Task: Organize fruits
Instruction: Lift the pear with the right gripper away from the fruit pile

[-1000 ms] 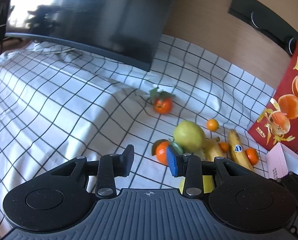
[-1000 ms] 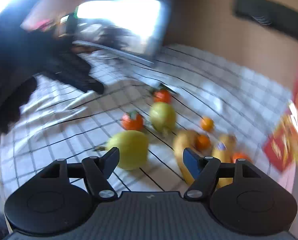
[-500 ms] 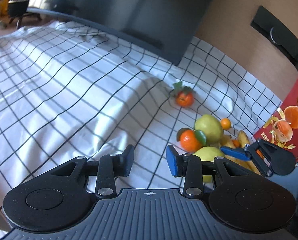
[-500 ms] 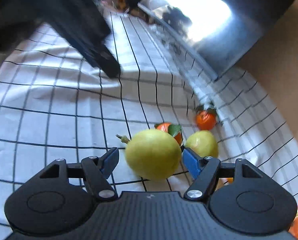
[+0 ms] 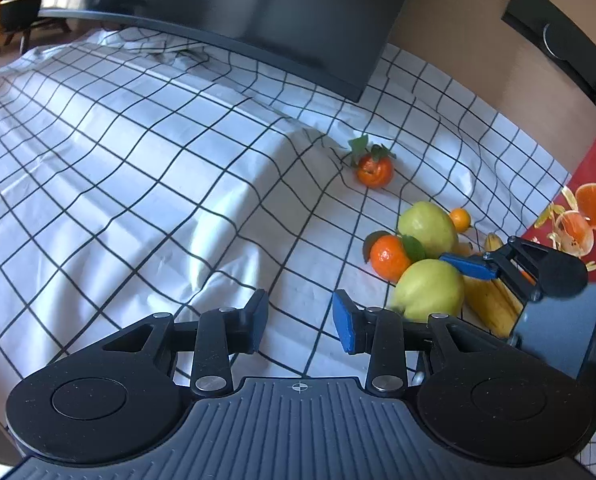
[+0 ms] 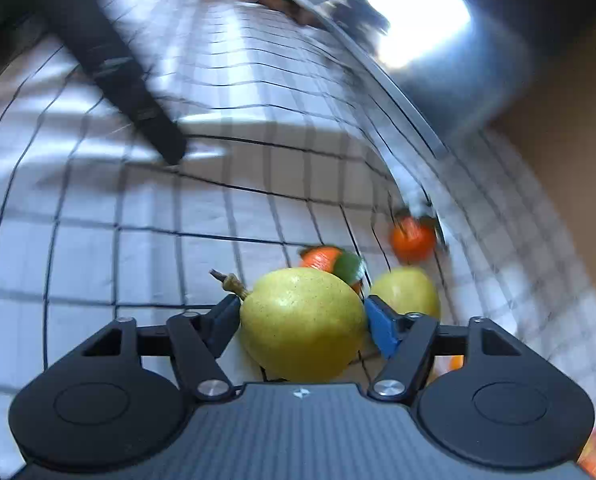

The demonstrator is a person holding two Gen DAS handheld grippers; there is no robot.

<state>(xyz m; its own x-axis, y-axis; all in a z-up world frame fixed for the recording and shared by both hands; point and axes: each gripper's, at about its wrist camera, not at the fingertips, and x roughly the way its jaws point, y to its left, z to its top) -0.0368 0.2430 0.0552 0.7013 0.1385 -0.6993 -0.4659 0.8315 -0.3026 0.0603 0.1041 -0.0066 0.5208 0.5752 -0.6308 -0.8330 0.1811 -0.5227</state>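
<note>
In the right wrist view my right gripper has its jaws around a yellow-green pear, both pads against its sides. Behind it lie a second pear and two leafy mandarins. In the left wrist view my left gripper is open and empty over the checked cloth. To its right lie the gripped pear, the second pear, a mandarin, a farther mandarin, a small orange fruit and bananas. The right gripper's finger shows there.
A dark monitor stands at the back of the table. A red box printed with oranges stands at the right edge. A wood wall with a black rail is behind. My left arm crosses the right wrist view.
My right gripper has moved in on the nearest pear and its jaws have narrowed onto it. My left gripper has drifted slightly, staying open over the cloth.
</note>
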